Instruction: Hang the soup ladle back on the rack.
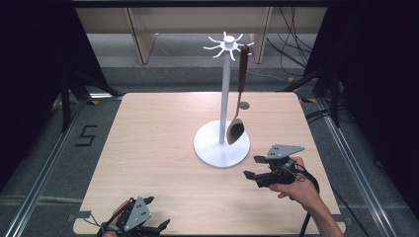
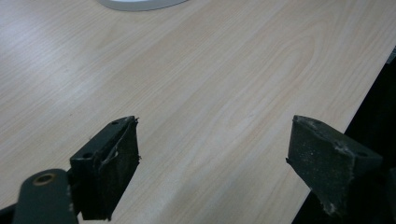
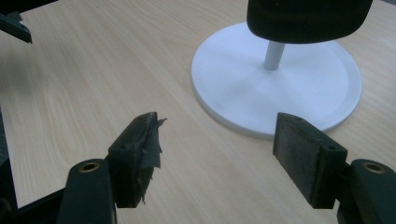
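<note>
Where tape marks floor, "5" [image 1: 87, 135].

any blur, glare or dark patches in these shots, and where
High view: even light on the table, black surroundings at both sides; the spoon hanging from the white stand is slightly soft. Right gripper view: a dark blurred shape at the top, likely the spoon bowl out of focus; the stand base is bright but not blown out. Left gripper view: soft sheen on the wood at upper left, darkness past the table edge at right.

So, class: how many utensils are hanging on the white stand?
1. A wooden spoon hangs from a hook at the top right of the stand, its bowl low over the round base. The other hooks look bare, though they are small in the high view.
</note>
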Motion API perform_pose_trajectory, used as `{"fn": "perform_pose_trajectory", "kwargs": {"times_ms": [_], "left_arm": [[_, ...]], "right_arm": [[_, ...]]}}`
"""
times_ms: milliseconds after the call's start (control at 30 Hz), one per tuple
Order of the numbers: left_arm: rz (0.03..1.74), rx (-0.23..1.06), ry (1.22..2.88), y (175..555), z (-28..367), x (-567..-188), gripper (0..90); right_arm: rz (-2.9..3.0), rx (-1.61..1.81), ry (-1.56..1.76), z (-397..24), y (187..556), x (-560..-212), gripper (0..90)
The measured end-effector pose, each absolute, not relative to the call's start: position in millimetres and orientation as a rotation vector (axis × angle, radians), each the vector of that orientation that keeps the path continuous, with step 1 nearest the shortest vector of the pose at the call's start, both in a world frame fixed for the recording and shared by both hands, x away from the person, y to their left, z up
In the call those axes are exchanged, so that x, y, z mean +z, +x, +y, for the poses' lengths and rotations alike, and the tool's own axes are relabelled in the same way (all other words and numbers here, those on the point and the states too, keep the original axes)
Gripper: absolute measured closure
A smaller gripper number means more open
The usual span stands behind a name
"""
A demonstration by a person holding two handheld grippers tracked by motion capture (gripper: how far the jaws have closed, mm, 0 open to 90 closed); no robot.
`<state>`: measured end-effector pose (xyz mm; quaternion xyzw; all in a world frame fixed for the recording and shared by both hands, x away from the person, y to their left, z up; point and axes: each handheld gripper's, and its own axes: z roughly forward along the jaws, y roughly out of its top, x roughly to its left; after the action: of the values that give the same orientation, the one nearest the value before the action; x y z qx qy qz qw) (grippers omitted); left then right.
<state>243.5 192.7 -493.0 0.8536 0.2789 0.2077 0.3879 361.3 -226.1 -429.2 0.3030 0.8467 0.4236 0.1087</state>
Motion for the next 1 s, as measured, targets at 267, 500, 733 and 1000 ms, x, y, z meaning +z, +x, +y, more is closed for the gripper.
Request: {"fn": "perform_pose_trajectory", "kwargs": {"times_ms": [267,500,733,1000], "left_arm": [[0.712,0.533,2.172,243.5,193.1,-491.8,15.7],[0.708,0.537,2.174,242.9,192.8,-492.1,15.7],[0.708,0.534,2.174,243.3,192.8,-492.4,15.7],[0.709,0.535,2.174,243.2,192.8,-492.0,15.8]], "right_arm": [[2.529,1.212,0.904,-224.6,351.9,-441.1,31.1],[2.554,1.196,0.879,-223.0,346.0,-449.3,29.0],[2.555,1.188,0.875,-223.9,341.2,-455.8,27.3],[2.535,1.208,0.897,-226.3,335.8,-460.2,23.0]]}}
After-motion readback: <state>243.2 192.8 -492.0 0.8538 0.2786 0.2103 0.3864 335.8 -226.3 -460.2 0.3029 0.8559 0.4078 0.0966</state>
